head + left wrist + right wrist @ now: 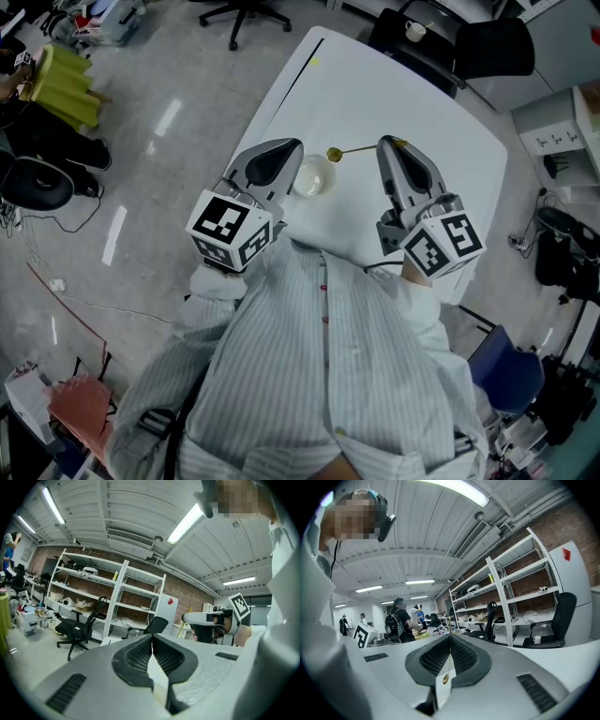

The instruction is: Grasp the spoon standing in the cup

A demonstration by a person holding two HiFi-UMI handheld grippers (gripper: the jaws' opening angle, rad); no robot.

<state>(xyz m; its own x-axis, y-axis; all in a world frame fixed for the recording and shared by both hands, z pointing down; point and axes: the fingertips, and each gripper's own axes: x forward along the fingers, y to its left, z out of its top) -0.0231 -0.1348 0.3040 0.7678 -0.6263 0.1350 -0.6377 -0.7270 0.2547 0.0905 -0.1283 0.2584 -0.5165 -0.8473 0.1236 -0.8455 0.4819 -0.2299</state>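
A pale cup [312,176] stands on the white table [394,89], just in front of my left gripper [292,145]. That gripper's jaws are shut [152,637] with nothing between them. The gold spoon [349,150] is out of the cup and lies level, its bowl just beyond the cup's far right rim. My right gripper [386,142] is shut on the spoon's handle end. In the right gripper view the thin gold spoon [446,678] runs along the seam of the closed jaws [450,637]. Both grippers point away from me, over the table.
Black office chairs [450,42] stand at the table's far side, and a small white mug [414,31] sits on one. A white cabinet [558,131] is at the right. Cables and bags lie on the floor at the left [47,178]. Metal shelves [108,597] line a brick wall.
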